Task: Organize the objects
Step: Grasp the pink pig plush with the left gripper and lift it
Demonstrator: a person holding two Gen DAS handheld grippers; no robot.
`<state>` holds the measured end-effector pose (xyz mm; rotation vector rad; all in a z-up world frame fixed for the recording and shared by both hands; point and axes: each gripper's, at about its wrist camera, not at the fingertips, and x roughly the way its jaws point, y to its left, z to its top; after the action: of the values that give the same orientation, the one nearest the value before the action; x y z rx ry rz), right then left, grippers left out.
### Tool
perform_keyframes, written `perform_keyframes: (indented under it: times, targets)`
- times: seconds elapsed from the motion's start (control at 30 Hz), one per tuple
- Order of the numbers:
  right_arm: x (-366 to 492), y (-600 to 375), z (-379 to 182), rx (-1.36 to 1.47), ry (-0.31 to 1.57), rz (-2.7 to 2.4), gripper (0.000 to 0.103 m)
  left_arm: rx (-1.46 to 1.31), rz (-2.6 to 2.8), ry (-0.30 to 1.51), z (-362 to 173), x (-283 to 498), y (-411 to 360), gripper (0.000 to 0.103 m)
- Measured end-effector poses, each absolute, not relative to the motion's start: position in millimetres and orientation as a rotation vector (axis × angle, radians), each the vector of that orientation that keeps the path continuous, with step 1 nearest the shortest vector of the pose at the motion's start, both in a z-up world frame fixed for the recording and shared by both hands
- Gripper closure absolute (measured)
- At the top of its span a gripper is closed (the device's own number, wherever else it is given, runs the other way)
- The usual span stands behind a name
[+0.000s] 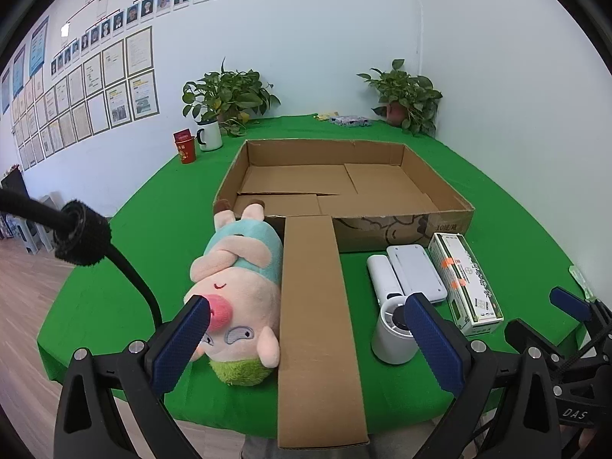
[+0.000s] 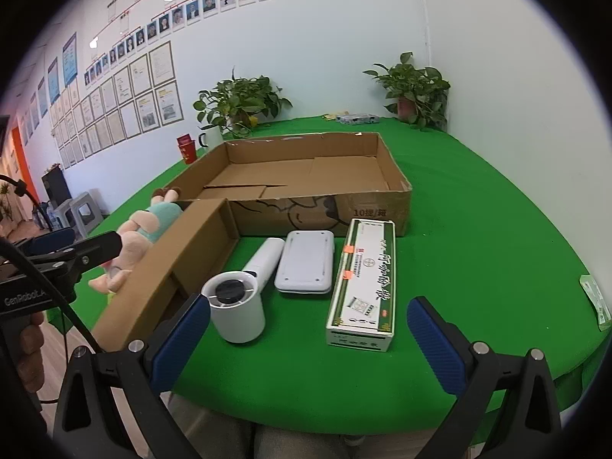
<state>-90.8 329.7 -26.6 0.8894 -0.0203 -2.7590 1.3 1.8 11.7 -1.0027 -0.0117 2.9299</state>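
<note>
Lying face-up beside cardboard flap (image 1: 317,329): pink plush pig (image 1: 237,302).

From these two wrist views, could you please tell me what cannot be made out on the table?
- Plush pig: right wrist view, mostly hidden behind the cardboard flap.
- White mug: right wrist view, almost wholly hidden by the cardboard box wall.
- Medicine box print: left wrist view, too small to read.
- Packet at the table edge: right wrist view, blurred by the lens rim.

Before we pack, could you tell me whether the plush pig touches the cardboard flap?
Touching: the left wrist view shows the plush pig pressed against the cardboard flap.
</note>
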Motion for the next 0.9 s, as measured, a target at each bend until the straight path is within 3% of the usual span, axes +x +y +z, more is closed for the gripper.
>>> perform_keyframes:
  times: [0.43,0.9]
  targets:
    - [-112,285,-15,0.821,0.044,-2.642,0.001,-1.116,2.925,-0.178,-12,-15,-71,0.001]
    - [-131,259,5,0.734,0.127,-2.458,0.001,-1.199,2.741,-0.222,-32,-86,-88,0.002]
